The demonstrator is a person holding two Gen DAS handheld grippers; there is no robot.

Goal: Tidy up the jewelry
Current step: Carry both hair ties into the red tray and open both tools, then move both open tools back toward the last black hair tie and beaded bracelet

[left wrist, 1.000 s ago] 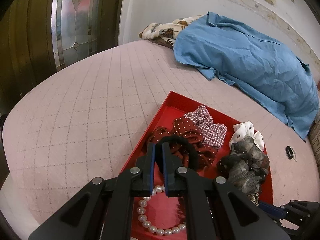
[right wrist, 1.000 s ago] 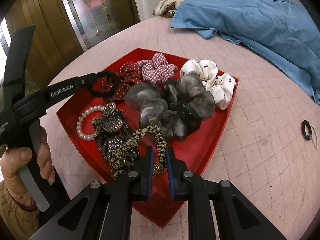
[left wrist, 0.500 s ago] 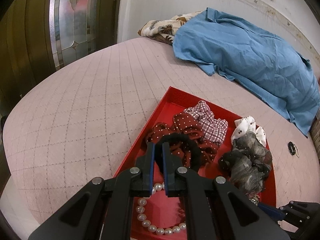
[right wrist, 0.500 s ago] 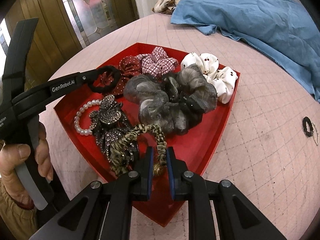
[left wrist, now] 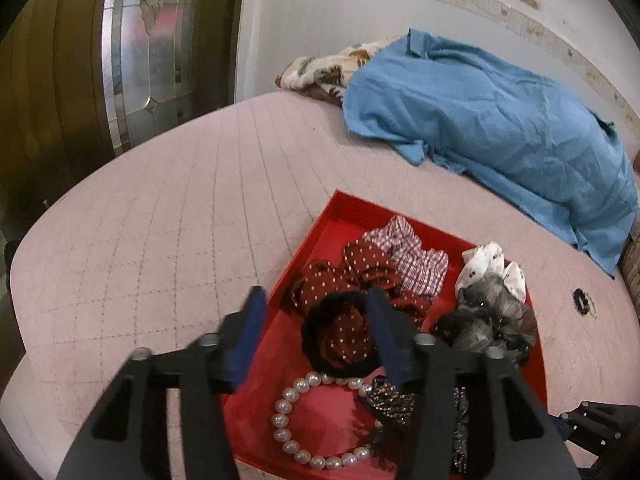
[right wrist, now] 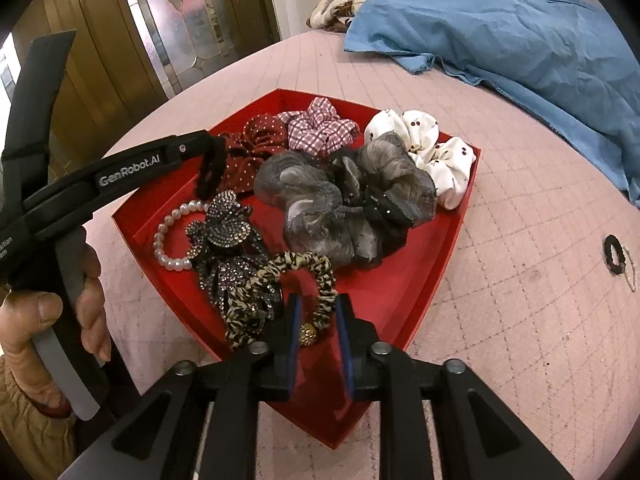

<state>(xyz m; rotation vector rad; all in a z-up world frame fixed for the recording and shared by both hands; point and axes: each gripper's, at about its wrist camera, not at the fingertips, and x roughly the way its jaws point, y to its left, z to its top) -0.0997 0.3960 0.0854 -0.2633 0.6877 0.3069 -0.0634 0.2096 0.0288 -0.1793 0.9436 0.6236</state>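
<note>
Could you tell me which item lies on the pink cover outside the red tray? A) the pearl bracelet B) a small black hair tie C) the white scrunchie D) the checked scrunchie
B: the small black hair tie lies alone on the pink cover, right of the red tray.

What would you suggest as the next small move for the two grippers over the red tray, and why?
Probably lift both clear. The left gripper is opening with the black hair tie lying loose in the red tray; the right gripper is opening around the leopard scrunchie.

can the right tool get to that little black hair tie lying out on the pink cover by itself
Probably yes. The black hair tie lies alone on the bedcover, outside the red tray, with nothing between. The right tool, jaws opening around the leopard scrunchie, must clear it first.
</note>
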